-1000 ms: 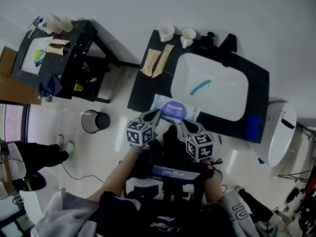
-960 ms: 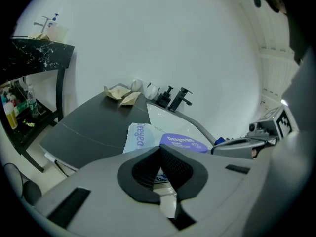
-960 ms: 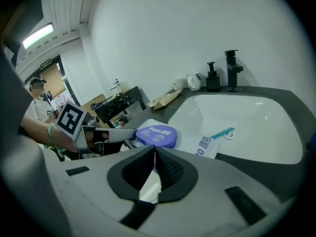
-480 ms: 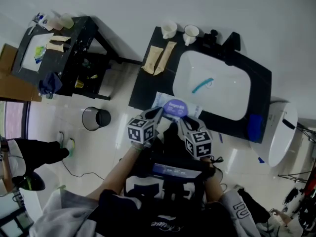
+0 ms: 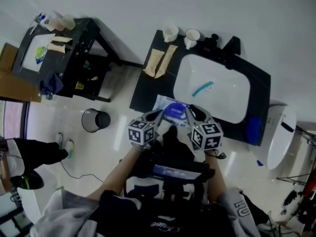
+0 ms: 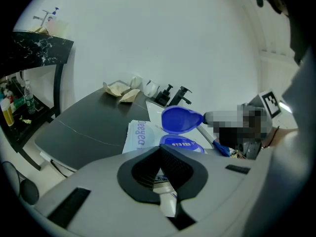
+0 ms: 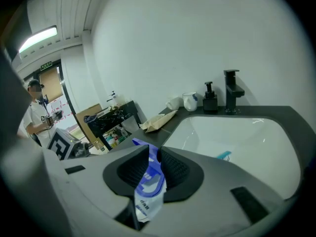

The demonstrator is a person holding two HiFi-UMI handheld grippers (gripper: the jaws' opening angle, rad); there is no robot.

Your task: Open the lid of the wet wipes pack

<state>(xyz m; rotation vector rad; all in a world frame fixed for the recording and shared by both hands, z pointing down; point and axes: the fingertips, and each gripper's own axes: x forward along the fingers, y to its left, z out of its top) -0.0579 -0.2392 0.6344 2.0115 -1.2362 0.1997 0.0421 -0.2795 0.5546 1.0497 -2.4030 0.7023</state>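
Note:
The wet wipes pack (image 5: 165, 104) lies on the black counter (image 5: 140, 90) in front of the sink; it is white with a round blue lid. In the left gripper view the lid (image 6: 181, 118) stands raised on its hinge above the blue opening ring (image 6: 180, 143). My left gripper (image 5: 157, 115) is shut on the near edge of the pack (image 6: 140, 135), and white film shows between its jaws. My right gripper (image 5: 193, 111) is shut on the lid (image 7: 150, 174), which shows pinched between its pads.
A white basin (image 5: 224, 100) with a teal item (image 5: 201, 88) lies right of the pack. Two cups (image 5: 170, 32), a black tap (image 5: 231, 46) and brown paper pieces (image 5: 159, 60) stand at the back. A bin (image 5: 95, 120) and a cluttered black side table (image 5: 74, 58) are to the left.
My right gripper has moved up and to the right with the blue lid in it, so the lid has swung up off the pack. The left gripper has stayed on the pack.

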